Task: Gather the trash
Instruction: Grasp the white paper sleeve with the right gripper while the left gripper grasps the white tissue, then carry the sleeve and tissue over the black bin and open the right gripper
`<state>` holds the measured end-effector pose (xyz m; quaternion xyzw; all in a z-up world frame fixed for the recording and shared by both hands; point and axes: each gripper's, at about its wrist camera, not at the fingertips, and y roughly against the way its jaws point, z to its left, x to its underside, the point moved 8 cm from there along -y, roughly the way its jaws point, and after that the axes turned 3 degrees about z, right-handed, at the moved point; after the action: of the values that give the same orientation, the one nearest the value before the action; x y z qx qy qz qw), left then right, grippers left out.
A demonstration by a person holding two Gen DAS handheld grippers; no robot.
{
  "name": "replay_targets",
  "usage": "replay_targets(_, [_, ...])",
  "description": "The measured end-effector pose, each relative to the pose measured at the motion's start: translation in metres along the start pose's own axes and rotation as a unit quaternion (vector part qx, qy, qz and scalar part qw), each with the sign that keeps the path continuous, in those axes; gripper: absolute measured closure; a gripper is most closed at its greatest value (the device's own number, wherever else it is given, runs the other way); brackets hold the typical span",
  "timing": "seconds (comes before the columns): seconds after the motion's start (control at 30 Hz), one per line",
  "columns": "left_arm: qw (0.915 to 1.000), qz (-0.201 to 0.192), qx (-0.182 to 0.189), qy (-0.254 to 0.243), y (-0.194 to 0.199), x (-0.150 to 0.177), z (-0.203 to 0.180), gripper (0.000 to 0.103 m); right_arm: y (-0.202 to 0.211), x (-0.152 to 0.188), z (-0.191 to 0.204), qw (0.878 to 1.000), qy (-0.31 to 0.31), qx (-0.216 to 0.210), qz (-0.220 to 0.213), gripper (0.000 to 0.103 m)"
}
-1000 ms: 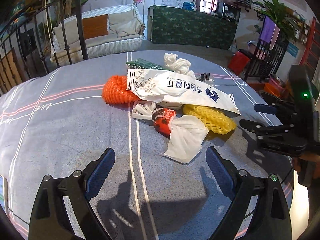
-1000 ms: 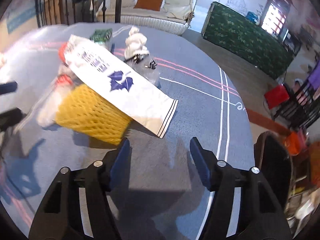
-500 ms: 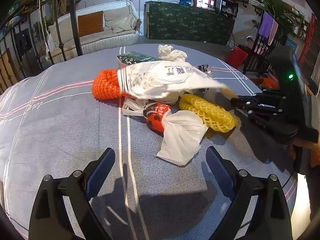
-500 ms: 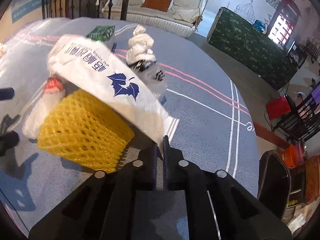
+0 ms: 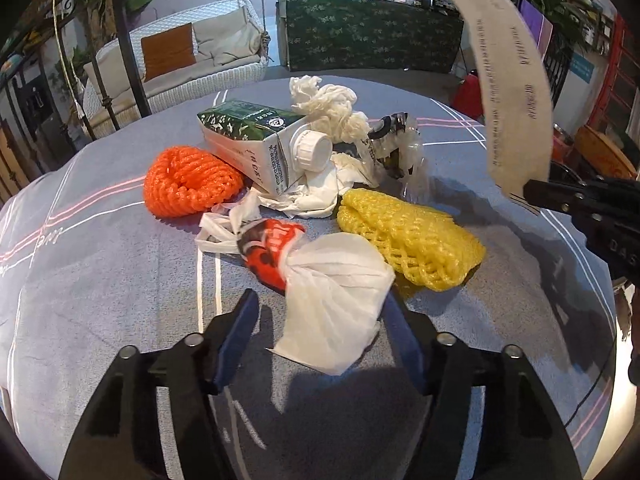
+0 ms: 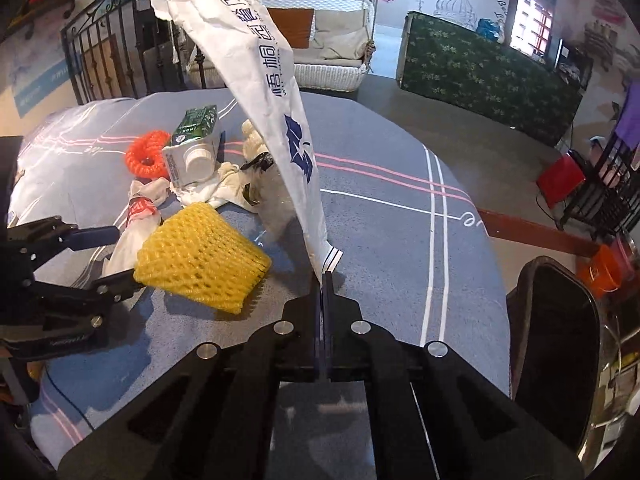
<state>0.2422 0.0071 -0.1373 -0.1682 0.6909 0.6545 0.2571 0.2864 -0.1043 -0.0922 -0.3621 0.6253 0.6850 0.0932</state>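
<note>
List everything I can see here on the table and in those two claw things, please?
Paper bag: one, white with blue print, hanging lifted from the right gripper.
Milk carton: one, green and white, lying behind the orange net.
Orange foam net: one, left of pile.
Yellow foam net: one, right of pile.
Plastic bag: one, white and red, between the left gripper's fingers.
Crumpled tissue: white, far side.
Table: grey-blue cloth, striped.
Left gripper: black, open.
Right gripper: black, shut on the paper bag.
</note>
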Motion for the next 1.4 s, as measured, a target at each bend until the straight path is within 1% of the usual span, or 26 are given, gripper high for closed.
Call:
replay_targets(0.07, [1.0,0.003,0.003,0.005,-0.001,0.0,0.001,0.05,0.003,0.002,-0.001,1.0,-0.007,0.001,-0.004,0.101])
replay_targets(0.13, [0.9998,0.005,0.009,0.014,-0.002,0.0,0.004,0.065,0.006,0.003,-0.002,1.0,-0.013,0.002,-0.008,0.101])
replay_targets(0.17, [0.9997,0.005,0.014,0.021,-0.002,0.001,0.005,0.068,0.008,0.006,-0.002,1.0,-0.015,0.001,-0.009,0.101])
replay_targets(0.23, [0.9995,0.005,0.017,0.027,-0.002,0.002,0.009,0.08,0.012,0.011,-0.004,1.0,-0.023,-0.002,-0.012,0.101])
replay_targets(0.33, [0.9993,-0.005,0.016,0.032,0.004,0.002,0.014,0.089,0.013,0.017,-0.009,0.999,-0.035,-0.009,-0.012,0.101])
replay_targets(0.5, [0.9985,-0.037,0.017,0.035,0.024,-0.001,0.014,0.092,0.022,0.027,-0.011,0.998,-0.054,-0.016,-0.018,0.101])
replay_targets(0.6, [0.9976,-0.053,0.027,0.037,0.04,-0.002,0.009,0.092,0.027,0.033,-0.016,0.997,-0.073,-0.025,-0.021,0.101])
replay_targets(0.73, [0.9956,-0.081,0.038,0.03,0.061,-0.011,-0.002,0.092,0.037,0.042,-0.025,0.995,-0.094,-0.018,-0.029,0.101])
replay_targets(0.87, [0.9931,-0.099,0.061,0.017,0.073,-0.022,-0.022,0.092,0.048,0.05,-0.039,0.993,-0.113,-0.005,-0.039,0.101])
replay_targets(1.0, [0.9907,-0.109,0.081,-0.013,0.073,-0.029,-0.054,0.092,0.057,0.058,-0.053,0.99,-0.132,0.01,-0.046,0.101])
replay_targets(1.07, [0.9888,-0.11,0.097,-0.028,0.073,-0.031,-0.074,0.092,0.06,0.064,-0.063,0.988,-0.143,0.018,-0.049,0.101])
replay_targets(1.23, [0.9824,-0.117,0.13,-0.065,0.074,-0.035,-0.12,0.092,0.072,0.077,-0.092,0.982,-0.173,0.042,-0.058,0.101])
replay_targets(1.4, [0.9754,-0.109,0.17,-0.089,0.065,-0.04,-0.163,0.092,0.076,0.092,-0.126,0.975,-0.203,0.064,-0.058,0.101])
